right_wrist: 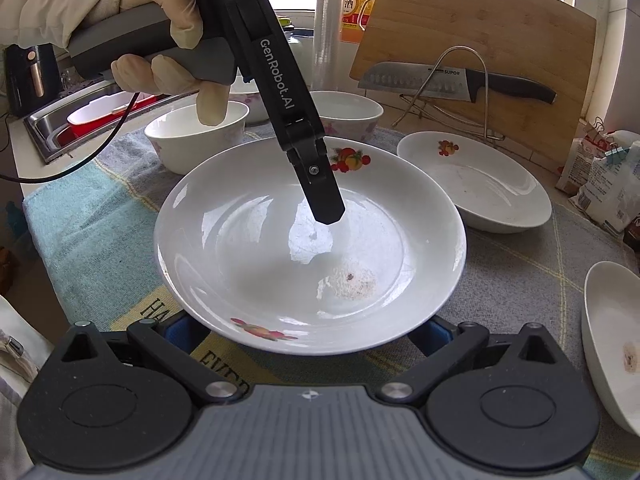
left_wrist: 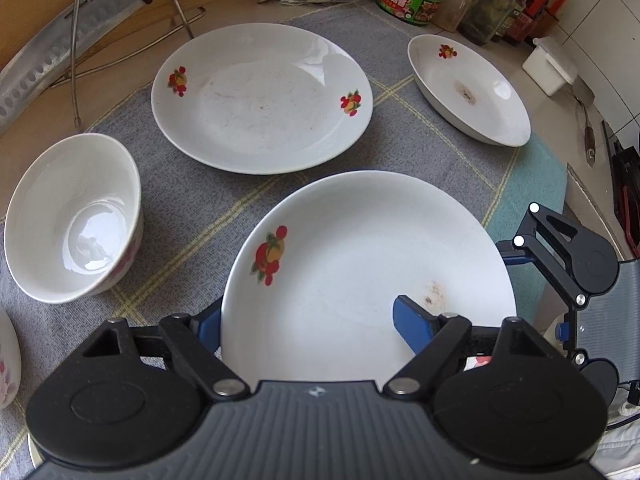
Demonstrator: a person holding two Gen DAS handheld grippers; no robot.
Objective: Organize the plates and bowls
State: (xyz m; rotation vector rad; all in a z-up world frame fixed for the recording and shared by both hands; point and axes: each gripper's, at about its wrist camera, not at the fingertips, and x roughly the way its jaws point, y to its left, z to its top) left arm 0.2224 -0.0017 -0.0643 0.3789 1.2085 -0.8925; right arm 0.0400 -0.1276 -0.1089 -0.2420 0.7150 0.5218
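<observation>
The left gripper [left_wrist: 308, 324] is pinching a round white fruit-printed ceramic plate [left_wrist: 368, 272] by its six o'clock rim. The right gripper [right_wrist: 308, 334] is underneath; its fingers' state is unclear. A tilt could slide it onto the grey checked cloth [left_wrist: 192, 208].

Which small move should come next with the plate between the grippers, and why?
Probably carry the held plate forward and lower it onto the far plate. The left gripper seems to clamp its rim, and the far plate looks alike and lies empty.
</observation>
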